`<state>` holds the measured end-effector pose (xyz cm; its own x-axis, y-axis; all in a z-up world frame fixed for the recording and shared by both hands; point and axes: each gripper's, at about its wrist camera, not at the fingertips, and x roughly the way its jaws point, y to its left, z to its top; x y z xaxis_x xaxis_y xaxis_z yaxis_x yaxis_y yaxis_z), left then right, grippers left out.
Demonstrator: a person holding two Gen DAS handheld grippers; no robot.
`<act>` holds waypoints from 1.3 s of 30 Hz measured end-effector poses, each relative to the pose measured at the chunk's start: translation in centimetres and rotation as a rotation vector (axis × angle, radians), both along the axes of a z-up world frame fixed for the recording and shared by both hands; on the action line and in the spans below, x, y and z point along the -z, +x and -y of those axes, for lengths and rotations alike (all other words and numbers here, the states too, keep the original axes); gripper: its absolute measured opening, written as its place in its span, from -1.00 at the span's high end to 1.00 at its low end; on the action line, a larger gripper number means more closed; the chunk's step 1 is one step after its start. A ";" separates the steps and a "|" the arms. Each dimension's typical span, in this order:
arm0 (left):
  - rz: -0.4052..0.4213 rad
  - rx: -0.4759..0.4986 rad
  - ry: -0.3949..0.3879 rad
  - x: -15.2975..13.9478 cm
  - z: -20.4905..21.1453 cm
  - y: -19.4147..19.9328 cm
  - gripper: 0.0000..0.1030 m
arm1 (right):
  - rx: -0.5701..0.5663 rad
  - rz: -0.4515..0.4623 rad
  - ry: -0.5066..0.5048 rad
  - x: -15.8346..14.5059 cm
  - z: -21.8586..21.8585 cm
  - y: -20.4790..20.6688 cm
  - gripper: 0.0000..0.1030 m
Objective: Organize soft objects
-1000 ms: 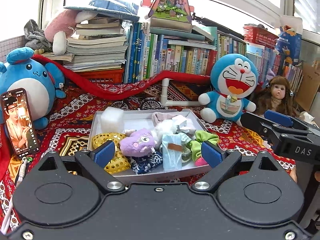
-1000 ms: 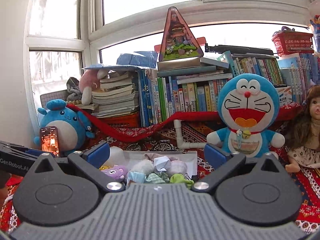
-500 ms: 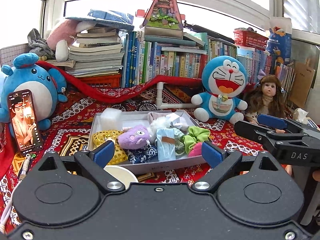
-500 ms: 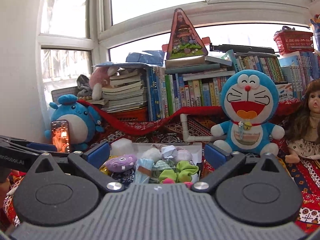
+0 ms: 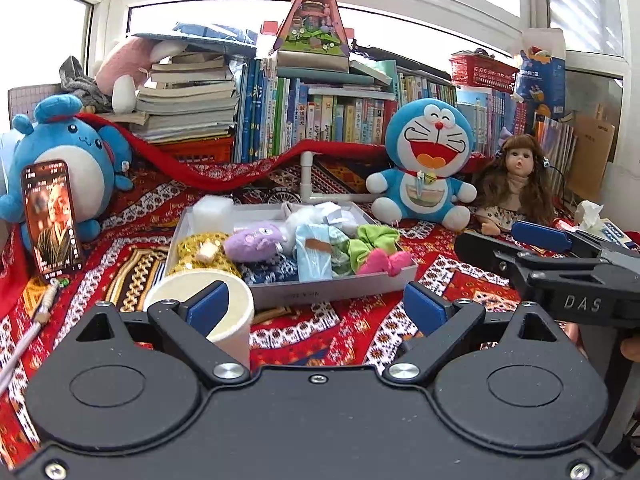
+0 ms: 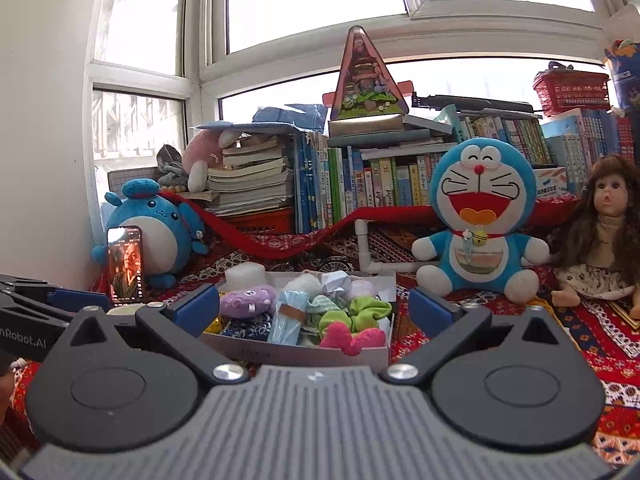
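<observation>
- Left gripper (image 5: 316, 306): fingers (image 5: 208, 306) spread wide, blue pads apart with nothing between them, hovering over the patterned red cloth (image 5: 340, 332).
- One left finger sits in front of a pale paper cup (image 5: 230, 326), which stands upright on the surface just near-left of the tray; whether pad and cup touch, I cannot tell.
- Right gripper (image 6: 314, 310): its fingers (image 6: 430, 310) are wide too, empty, framing the near edge of the tray from this side.
- Each tool shows in the other's view: the right one pokes in from the right edge of the left view, the left one from the left edge of the right view.
- The soft objects are heaped in a shallow grey tray (image 5: 332, 290) in the middle of the surface, just beyond both sets of fingers.
- In the heap: a purple plush (image 5: 256, 240) left of centre, a light blue folded cloth (image 5: 314, 254) upright-ish beside it, a green scrunchie (image 5: 374, 240) to the right, a pink bow (image 5: 382, 262) at the near right corner.
- A yellow sequined piece (image 5: 200, 250) fills the near left of the tray, a white foam block (image 5: 212, 212) the far left corner.
- Further out: a phone (image 5: 50, 216) with its screen lit leans on a round blue plush (image 5: 68, 152) at far left.
- At far right a blue cat plush (image 5: 424, 172) sits upright, a long-haired doll (image 5: 516, 184) just beside it.
- Behind everything, rows of books (image 5: 320, 120) under the window.
</observation>
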<state>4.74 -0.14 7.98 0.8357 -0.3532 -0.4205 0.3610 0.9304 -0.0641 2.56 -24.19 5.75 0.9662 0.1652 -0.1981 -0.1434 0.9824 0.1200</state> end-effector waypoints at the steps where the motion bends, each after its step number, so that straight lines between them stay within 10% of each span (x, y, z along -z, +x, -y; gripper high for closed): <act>1: 0.000 -0.007 0.001 0.2 0.1 -0.3 -0.82 | 0.008 -0.001 -0.010 0.3 -0.1 -0.4 -1.00; 39: -0.186 -0.277 0.113 9.6 -0.2 -1.9 -0.91 | 0.086 -0.266 -0.182 8.9 -2.9 -2.8 -1.00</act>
<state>2.81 0.10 -1.60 0.7986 -0.0667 -0.5981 0.0859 0.9963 0.0037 -0.24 -21.28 -3.12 0.8854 0.0236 -0.4643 -0.0459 0.9983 -0.0368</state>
